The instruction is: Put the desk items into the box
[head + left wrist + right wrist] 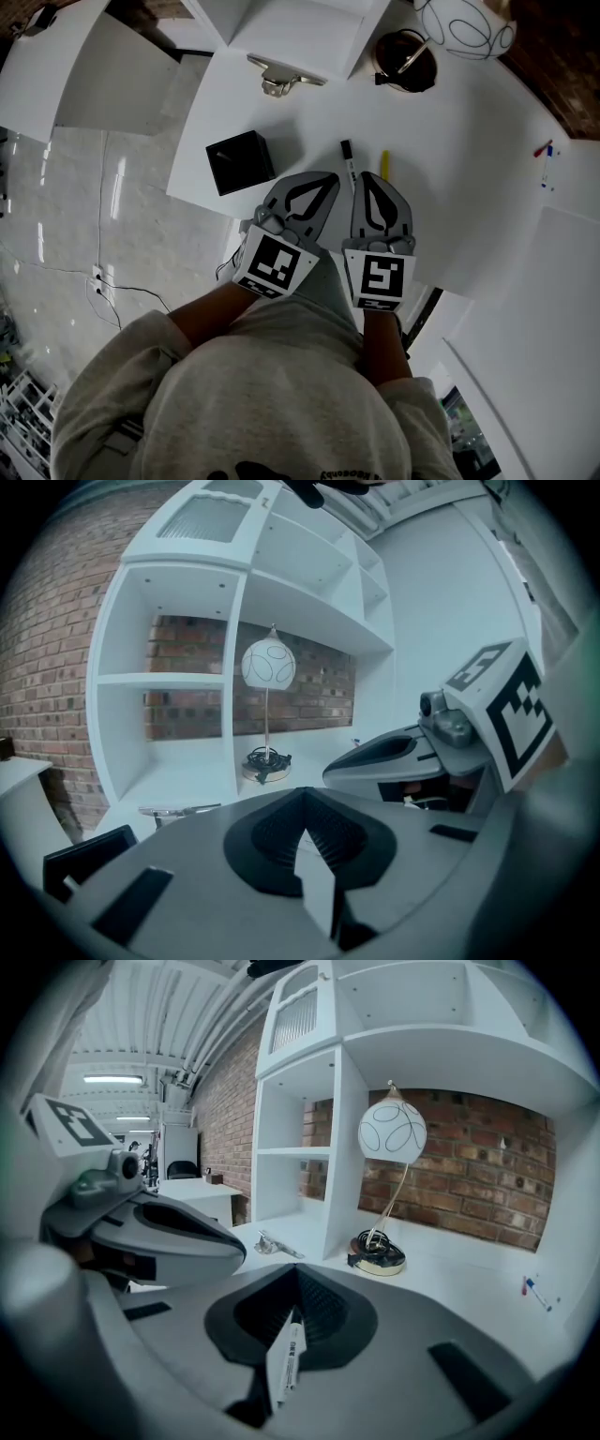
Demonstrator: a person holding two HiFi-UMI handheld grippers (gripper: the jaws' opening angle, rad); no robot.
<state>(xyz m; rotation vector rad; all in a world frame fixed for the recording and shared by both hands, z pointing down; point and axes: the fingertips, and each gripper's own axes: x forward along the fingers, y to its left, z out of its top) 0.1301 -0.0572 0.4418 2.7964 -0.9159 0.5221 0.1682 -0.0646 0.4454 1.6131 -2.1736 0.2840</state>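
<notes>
White bench (469, 169), glossy top. On it: black cube box (240, 161) near the left edge; white marker with black cap (348, 161) near a yellow pen (384, 163); metal clip (286, 77); round lamp base (406, 61) with coiled cord; small red-and-blue pen (546, 150) far right.

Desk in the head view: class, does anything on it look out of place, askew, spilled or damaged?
Nothing looks spilled or broken. The black box sits turned askew, close to the left edge of the desk. A marker and a yellow pen lie loose side by side mid-desk.
</notes>
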